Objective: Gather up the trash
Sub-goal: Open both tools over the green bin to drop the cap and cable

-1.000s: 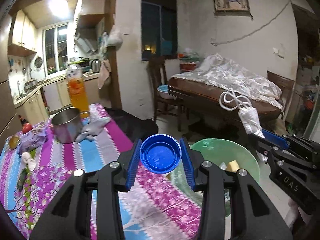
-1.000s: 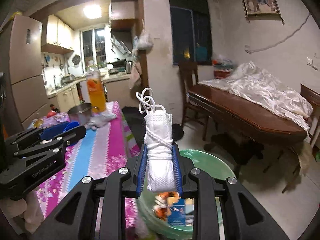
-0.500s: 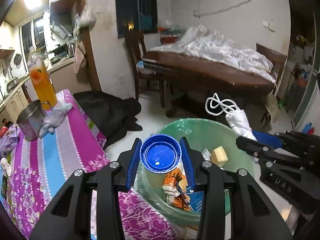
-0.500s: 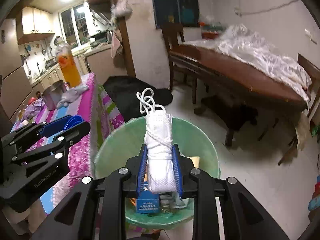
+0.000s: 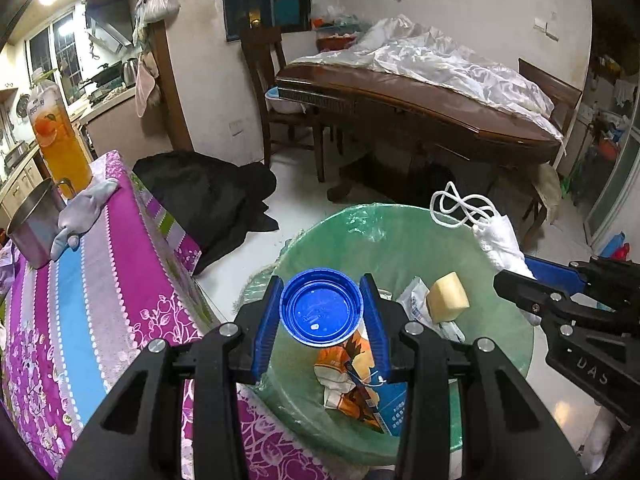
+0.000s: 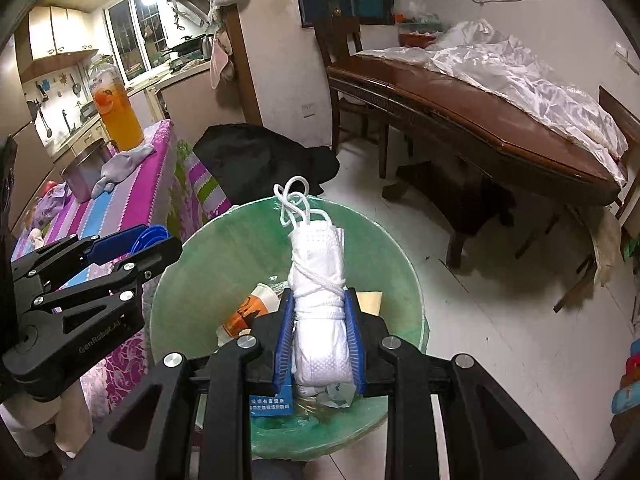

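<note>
My left gripper (image 5: 322, 304) is shut on a round blue bottle cap (image 5: 321, 306), held over the near left part of a green-lined trash bin (image 5: 384, 232). In the right wrist view my right gripper (image 6: 319, 316) is shut on a rolled white face mask (image 6: 318, 280) with looped strings, held over the same trash bin (image 6: 224, 256). The bin holds an orange wrapper (image 5: 344, 376), a blue carton (image 6: 272, 402) and a pale yellow sponge (image 5: 447, 297). The right gripper (image 5: 560, 296) with the mask (image 5: 496, 236) shows at the right of the left wrist view.
A table with a purple striped cloth (image 5: 100, 280) stands left of the bin, bearing a steel pot (image 5: 34, 224), a grey glove (image 5: 82, 210) and an orange drink bottle (image 5: 60, 140). A black bag (image 5: 208, 196) lies on the floor. A wooden table (image 5: 420, 108) stands beyond.
Both grippers have moved down and forward from above the purple table to over the trash bin, tilting downward. The cap and the mask stay gripped.
</note>
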